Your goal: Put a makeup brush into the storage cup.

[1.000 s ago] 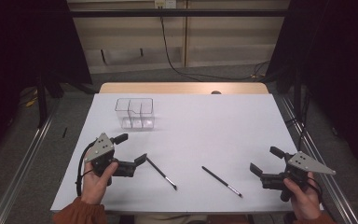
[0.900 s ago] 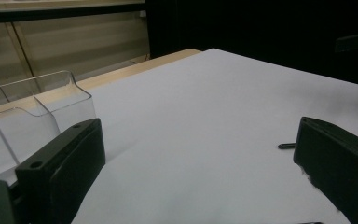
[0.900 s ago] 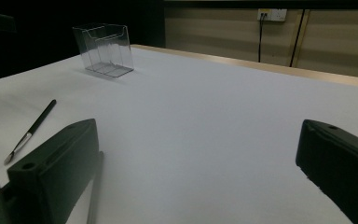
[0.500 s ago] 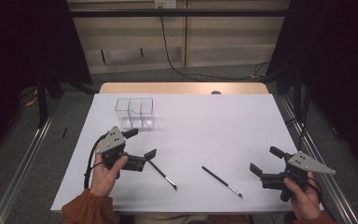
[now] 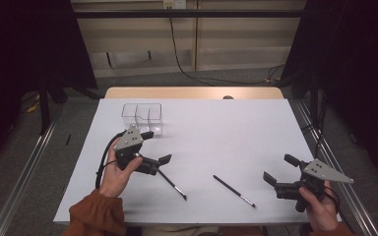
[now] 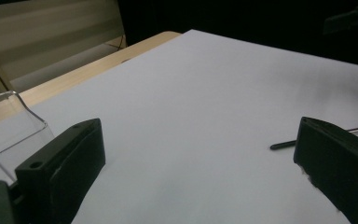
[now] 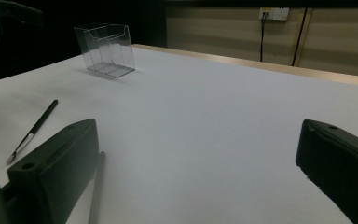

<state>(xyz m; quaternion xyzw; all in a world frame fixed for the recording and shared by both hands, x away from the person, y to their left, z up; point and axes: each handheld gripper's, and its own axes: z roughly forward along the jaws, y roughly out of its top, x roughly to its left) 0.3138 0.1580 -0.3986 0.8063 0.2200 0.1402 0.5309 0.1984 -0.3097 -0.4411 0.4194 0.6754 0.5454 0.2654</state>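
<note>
The left tongs [image 5: 153, 147] hang spread just over the top end of the nearer of two thin brushes [image 5: 172, 184], which lies flat on the white table [image 5: 236, 132] a little in from its front edge, towards the left. The brush runs slantwise, dark handle towards the tongs and pale tip towards the front edge. It looks very light, stiff and narrow, so it should roll or skid easily if one jaw meets it before the other. The dark handle near its middle looks like the best place to pinch, with the jaws crossing the shaft rather than running along it; the fine tip is likely the fragile part and is better left alone.

The second brush [image 5: 234, 191] lies near the middle of the front edge, well apart from the first. The right tongs [image 5: 278, 172] rest spread near the front right corner, pinching nothing.

A clear plastic holder [image 5: 142, 117] stands towards the back left, just behind the left hand [image 5: 115, 172]. The middle and the right half of the table are open, giving plenty of room to lift and swing the brush; the holder's thin walls are the only obstacle close by.
</note>
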